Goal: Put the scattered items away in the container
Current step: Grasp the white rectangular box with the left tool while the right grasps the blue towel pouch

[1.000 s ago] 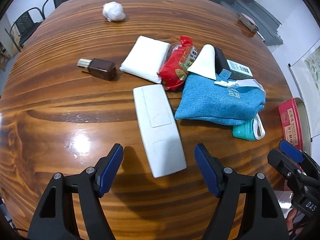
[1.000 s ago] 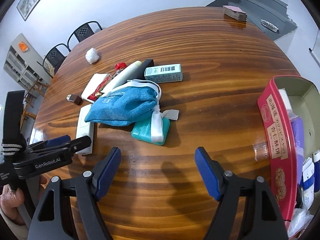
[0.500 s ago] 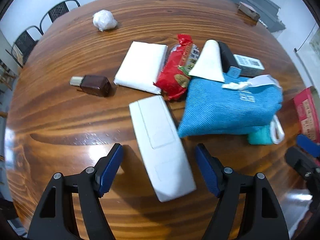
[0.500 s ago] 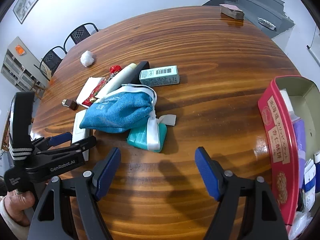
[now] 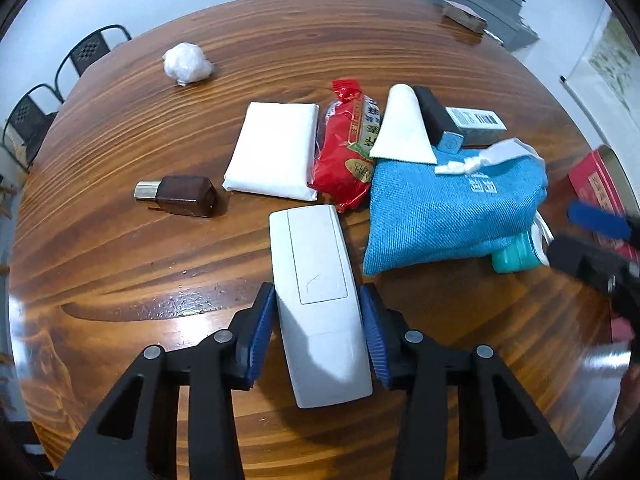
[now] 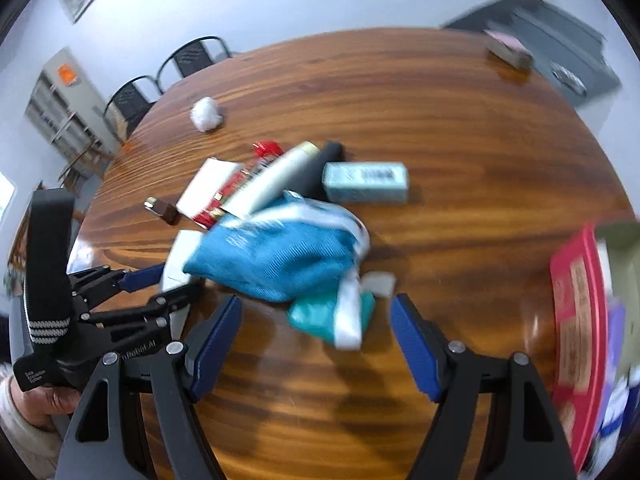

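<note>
Closing across the near end of the white remote [image 5: 320, 304], lying flat on the surface [image 5: 120, 264] beside the blue pouch [image 5: 452, 216], the left gripper [image 5: 318, 332] fingers are being brought onto its stiff, slick sides, pads seemingly touching; right gripper [image 6: 316, 346] fingers are being held apart, empty.

Cluttered wooden table [image 5: 120, 248]; tin [image 6: 576, 320]

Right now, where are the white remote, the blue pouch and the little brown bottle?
white remote [image 5: 316, 280], left wrist view, on its back panel.
blue pouch [image 5: 452, 208], left wrist view, middle of the cloth.
brown bottle [image 5: 186, 196], left wrist view, on its dark body.
</note>
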{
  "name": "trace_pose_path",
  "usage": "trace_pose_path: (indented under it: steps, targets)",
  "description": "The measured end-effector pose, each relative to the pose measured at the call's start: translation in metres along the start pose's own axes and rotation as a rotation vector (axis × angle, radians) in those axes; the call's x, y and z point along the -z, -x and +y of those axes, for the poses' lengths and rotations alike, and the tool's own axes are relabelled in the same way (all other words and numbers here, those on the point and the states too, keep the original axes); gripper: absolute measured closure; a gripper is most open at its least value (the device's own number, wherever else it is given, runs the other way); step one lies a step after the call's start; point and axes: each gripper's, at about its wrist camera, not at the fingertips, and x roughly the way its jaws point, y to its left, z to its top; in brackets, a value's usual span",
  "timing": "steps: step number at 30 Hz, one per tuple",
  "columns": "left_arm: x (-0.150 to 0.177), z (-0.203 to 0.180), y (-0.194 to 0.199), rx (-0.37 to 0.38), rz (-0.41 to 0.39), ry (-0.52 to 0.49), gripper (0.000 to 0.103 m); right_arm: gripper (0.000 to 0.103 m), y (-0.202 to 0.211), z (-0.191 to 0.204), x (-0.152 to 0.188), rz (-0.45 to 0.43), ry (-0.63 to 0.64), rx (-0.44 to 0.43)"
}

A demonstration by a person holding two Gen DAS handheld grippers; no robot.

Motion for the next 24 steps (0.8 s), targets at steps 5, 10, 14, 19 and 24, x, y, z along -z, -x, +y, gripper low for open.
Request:
trace_pose_path:
  steps: [5,10,14,19,24]
  targets:
    - [0.003,0.005,0.003,0.022,0.014,-0.037,0.06,0.02,-0.006,0.018,-0.02,-0.027,0.168,-0.015]
    - [0.004,0.007,0.005,0.016,0.017,-0.032,0.06,0.02,-0.032,0.027,-0.033,0.025,0.306,-0.039]
    - [0.001,0.005,0.005,0.0,0.014,-0.032,0.06,0.018,-0.05,0.028,-0.042,0.077,0.378,-0.083]
    - [-0.005,0.003,0.004,-0.015,0.009,-0.028,0.06,0.013,-0.065,0.035,-0.04,0.137,0.471,-0.102]
    - [-0.01,0.002,0.004,-0.024,0.002,-0.009,0.06,0.01,-0.076,0.04,-0.035,0.153,0.528,-0.069]
